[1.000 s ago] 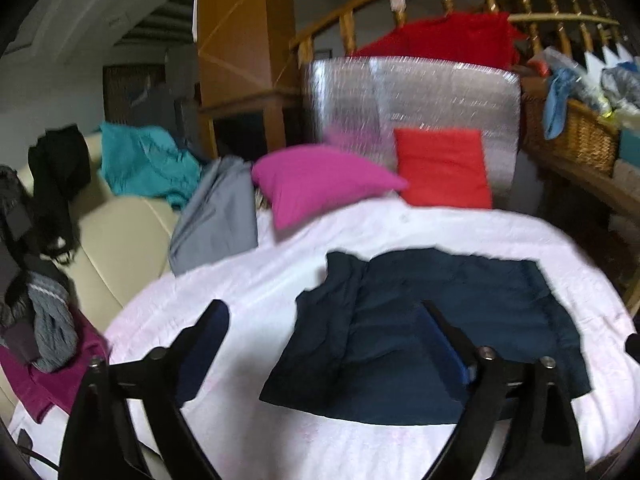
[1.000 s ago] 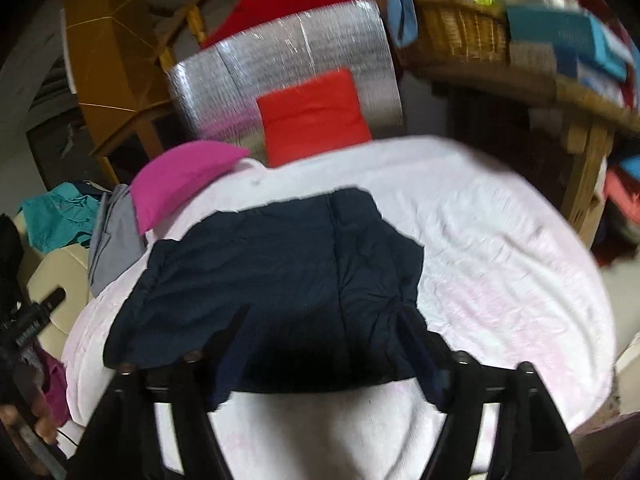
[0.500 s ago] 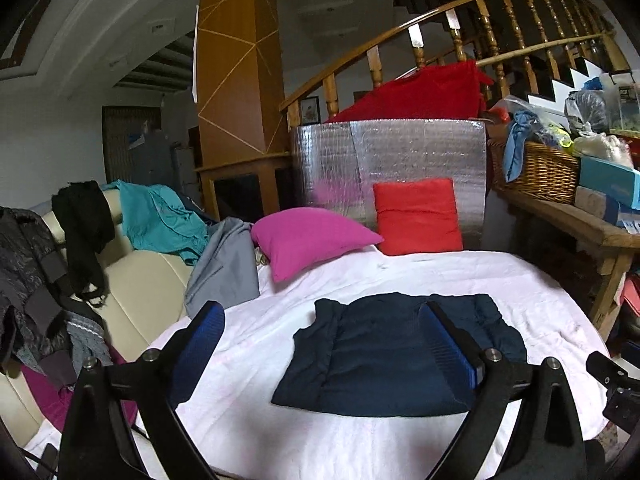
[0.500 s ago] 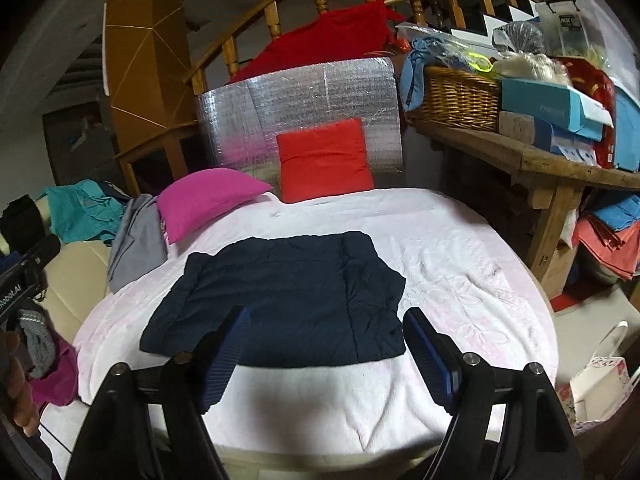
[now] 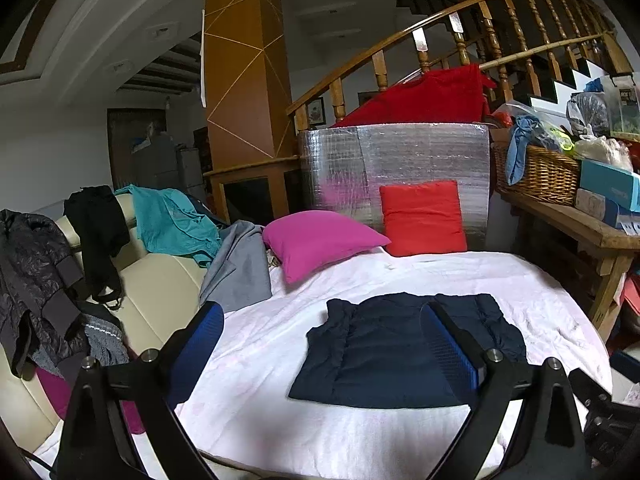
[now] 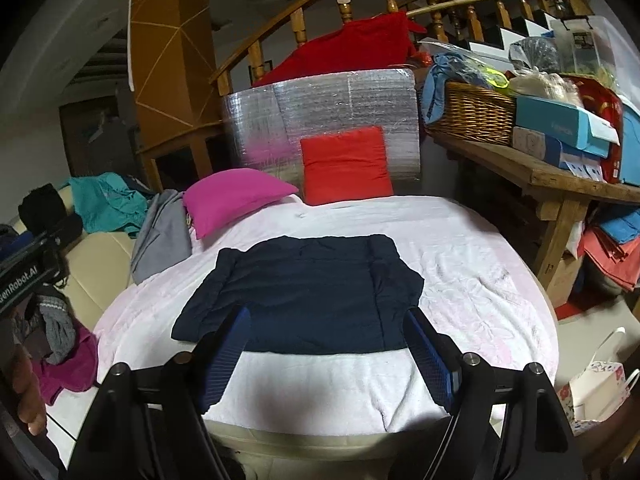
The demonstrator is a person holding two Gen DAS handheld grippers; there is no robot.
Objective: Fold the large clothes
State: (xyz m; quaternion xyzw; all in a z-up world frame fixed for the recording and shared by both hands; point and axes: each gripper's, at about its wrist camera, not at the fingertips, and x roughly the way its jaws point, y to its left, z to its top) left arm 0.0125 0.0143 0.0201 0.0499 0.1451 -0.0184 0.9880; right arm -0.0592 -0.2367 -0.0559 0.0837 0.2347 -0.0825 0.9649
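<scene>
1. Garment: a dark navy quilted fabric piece (image 6: 304, 292) lies flat on the round bed with its pale pink-white cover (image 6: 480, 280), near the front edge, already a rough rectangle with side flaps turned in.
2. Left gripper (image 5: 320, 344) hangs above the bed with jaws spread wide, holding nothing; the garment sits toward its right finger.
3. Right gripper (image 6: 332, 344) likewise has jaws spread and empty, the garment's near hem just beyond its fingertips.
4. Handling, as a judgement: the cloth looks soft, light and slightly puffy, so it should drape and sag when lifted rather than hold shape; layers may slide apart.
5. Best hold is probably the two near corners, pinching all layers together.
6. A magenta pillow (image 5: 320, 240) and a red square cushion (image 5: 422, 218) rest well behind the garment.
</scene>
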